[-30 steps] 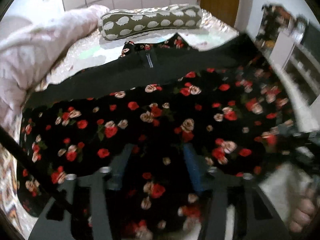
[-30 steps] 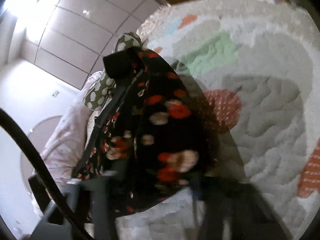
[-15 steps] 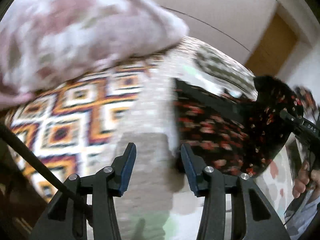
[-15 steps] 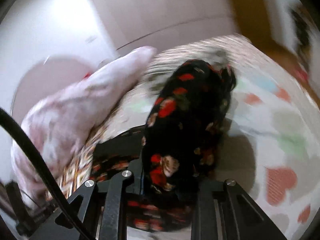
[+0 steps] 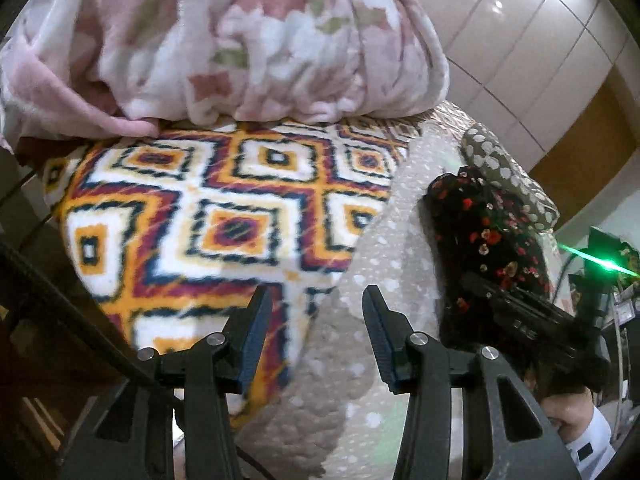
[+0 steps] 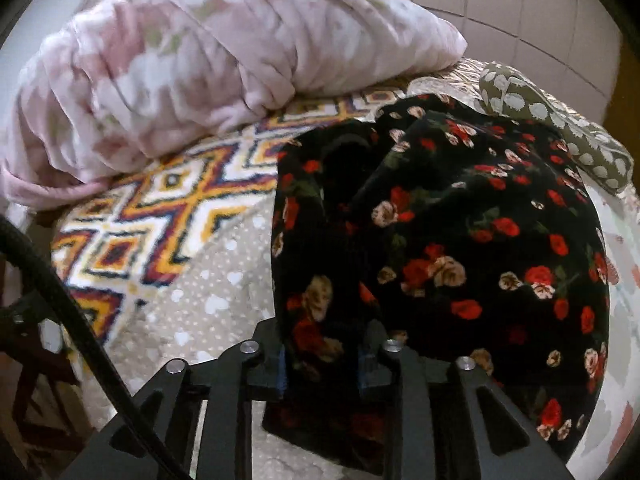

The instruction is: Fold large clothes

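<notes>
Two covers on the bed (image 5: 224, 216); left gripper (image 5: 316, 336) spread, right gripper (image 6: 322, 354) pinching floral garment (image 6: 460, 240).

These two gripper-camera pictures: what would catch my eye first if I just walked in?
Probably the black floral garment, dotted with red roses, bunched on the bed with a fold of it between the right gripper's fingers. Next, the bold orange, white and navy diamond-patterned blanket on the bed to its left, beyond the left gripper, whose fingers stand apart with nothing between them. Behind that sits a big heaped pink blanket.
</notes>
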Demonstrator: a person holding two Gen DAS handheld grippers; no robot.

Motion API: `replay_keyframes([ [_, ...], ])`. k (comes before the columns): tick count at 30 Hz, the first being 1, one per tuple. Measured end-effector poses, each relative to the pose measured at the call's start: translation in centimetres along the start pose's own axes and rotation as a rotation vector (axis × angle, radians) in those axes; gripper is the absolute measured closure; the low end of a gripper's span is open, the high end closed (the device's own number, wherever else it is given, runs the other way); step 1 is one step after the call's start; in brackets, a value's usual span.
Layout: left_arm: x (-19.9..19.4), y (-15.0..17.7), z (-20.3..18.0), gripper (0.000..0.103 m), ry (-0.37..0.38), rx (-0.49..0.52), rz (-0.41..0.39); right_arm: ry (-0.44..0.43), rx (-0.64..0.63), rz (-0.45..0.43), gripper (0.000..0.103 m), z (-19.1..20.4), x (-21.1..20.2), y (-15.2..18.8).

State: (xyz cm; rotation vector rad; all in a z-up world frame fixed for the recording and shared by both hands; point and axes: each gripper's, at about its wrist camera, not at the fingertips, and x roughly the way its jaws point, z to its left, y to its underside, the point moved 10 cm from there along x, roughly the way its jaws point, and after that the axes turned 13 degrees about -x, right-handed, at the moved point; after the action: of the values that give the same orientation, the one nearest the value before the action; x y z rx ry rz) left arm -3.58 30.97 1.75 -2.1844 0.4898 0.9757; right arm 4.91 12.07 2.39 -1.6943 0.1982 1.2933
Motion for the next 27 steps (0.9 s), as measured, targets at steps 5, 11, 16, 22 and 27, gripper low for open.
replay_keyframes([
  [5,0.5,0.5,-5.2,0.045,0.083,0.057,0.028,-0.155,0.110,-0.099,0.055,-1.1,-5.7,0.1],
  [11,2.2,1.2,-12.2,0.029,0.173,0.136,0.067,-0.097,0.201,-0.171,0.050,-6.3,-11.6,2.9],
  [16,4.6,1.0,-15.3,0.029,0.202,0.150,0.092,-0.061,0.240,-0.164,0.049,-9.4,-12.1,4.3],
  [22,5.5,0.0,-15.4,0.029,0.216,0.129,0.097,0.025,0.285,-0.169,0.039,-12.7,-10.5,3.9],
  [27,5.2,-1.7,-14.3,0.029,0.202,0.126,0.051,-0.021,0.299,-0.204,0.039,-12.5,-10.9,3.1],
])
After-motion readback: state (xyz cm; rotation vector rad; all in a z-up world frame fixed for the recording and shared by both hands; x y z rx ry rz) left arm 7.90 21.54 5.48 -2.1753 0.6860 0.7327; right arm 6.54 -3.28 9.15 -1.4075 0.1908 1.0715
